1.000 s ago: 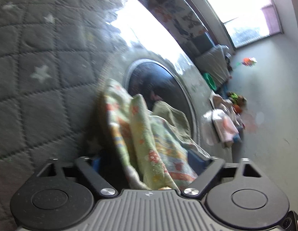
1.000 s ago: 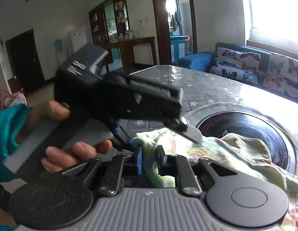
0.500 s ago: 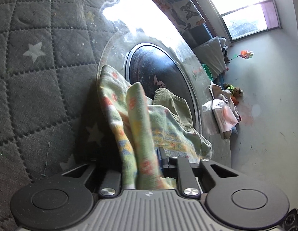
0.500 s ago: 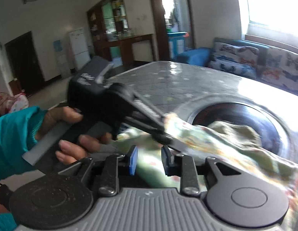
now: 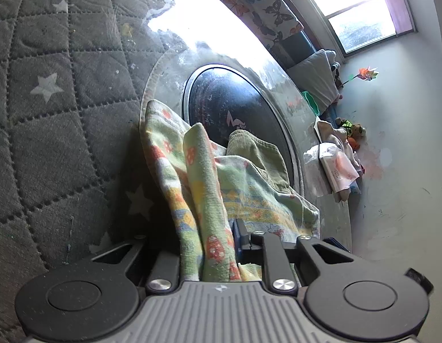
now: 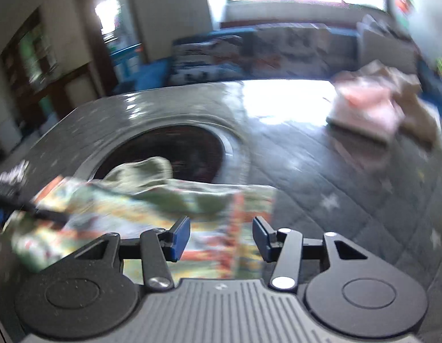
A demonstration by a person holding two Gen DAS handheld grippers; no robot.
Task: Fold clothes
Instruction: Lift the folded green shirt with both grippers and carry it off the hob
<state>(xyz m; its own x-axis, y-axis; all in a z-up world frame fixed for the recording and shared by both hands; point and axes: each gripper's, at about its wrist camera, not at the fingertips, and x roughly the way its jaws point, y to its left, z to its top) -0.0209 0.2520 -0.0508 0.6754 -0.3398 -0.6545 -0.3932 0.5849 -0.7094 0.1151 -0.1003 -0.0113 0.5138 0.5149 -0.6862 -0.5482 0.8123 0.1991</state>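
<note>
Over the garment [image 6: 152, 208], right gripper [image 6: 221, 235] fingers, blurred, are opening.

a grey quilted cover [image 5: 49, 131] with pale stars spreads over the table, under a glossy clear sheet that glares white where the window light falls. a round black disc [image 5: 238, 114] sits ringed in the tabletop. a sofa with butterfly-print cushions [image 5: 261, 8] runs under the window [image 5: 361, 14]. a pink-and-white pile of folded things [image 6: 369, 108] rests at the table's far edge. an orange pinwheel [image 5: 366, 73] stands near the wall.
</note>
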